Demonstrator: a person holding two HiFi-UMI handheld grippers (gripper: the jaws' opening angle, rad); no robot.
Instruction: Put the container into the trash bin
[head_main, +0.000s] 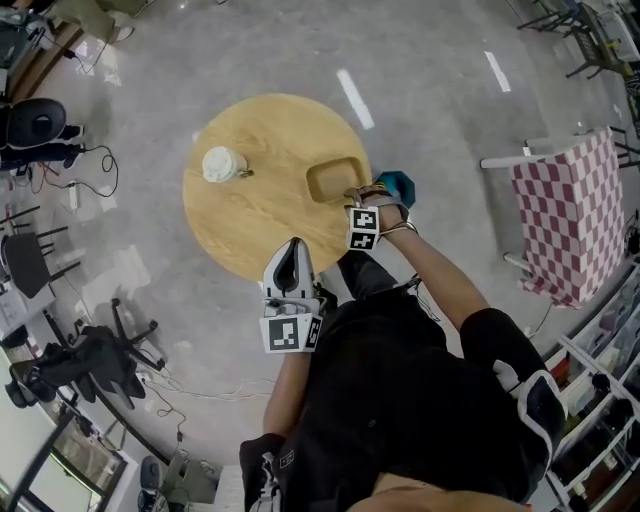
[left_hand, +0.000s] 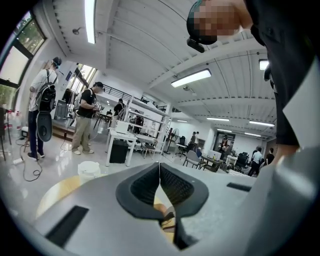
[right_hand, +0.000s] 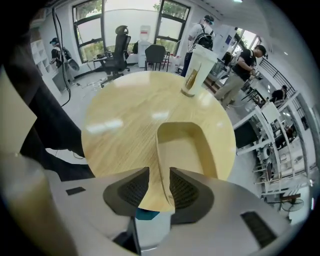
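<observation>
The tan rectangular fibre container (head_main: 335, 180) sits on the round light-wood table (head_main: 250, 225), near its right edge. The white lidded paper cup (head_main: 223, 165) stands well apart, on the left side. The right gripper (right_hand: 159, 186) straddles the container's near wall. The left gripper (head_main: 292, 248) hangs over the table's near edge — beside the person.

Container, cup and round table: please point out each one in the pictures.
container (right_hand: 186, 150), right gripper view, on its inner floor.
cup (head_main: 222, 164), head view, on its white lid.
round table (head_main: 255, 225), head view, on bare wood between the cup and the container.
</observation>
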